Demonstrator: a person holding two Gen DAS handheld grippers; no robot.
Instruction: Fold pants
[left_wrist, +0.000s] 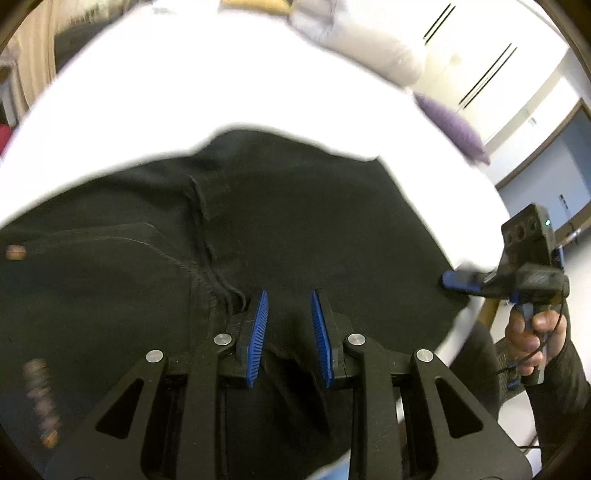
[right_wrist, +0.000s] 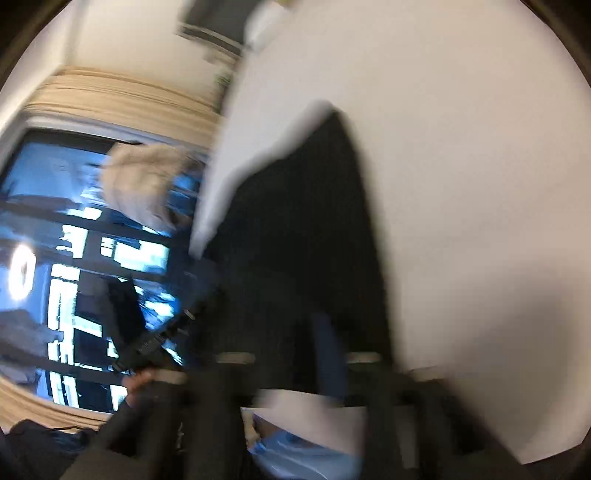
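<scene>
The left gripper (left_wrist: 289, 332) pinches a bunch of the black pants (left_wrist: 295, 206) between half-closed jaws, at the bed's (left_wrist: 221, 85) near edge. The right gripper (left_wrist: 456, 279) sits at their right edge; its jaws are too blurred to tell.

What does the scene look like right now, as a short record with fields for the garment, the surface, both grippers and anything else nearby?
garment: black fabric pants, spread flat
surface: white bed sheet
left gripper: jaws narrowed on a raised fold of the pants
right gripper: at the pants' right edge, hand-held; own view too blurred to show its jaws
nearby: purple fuzzy cushion and white pillow at the far side
</scene>
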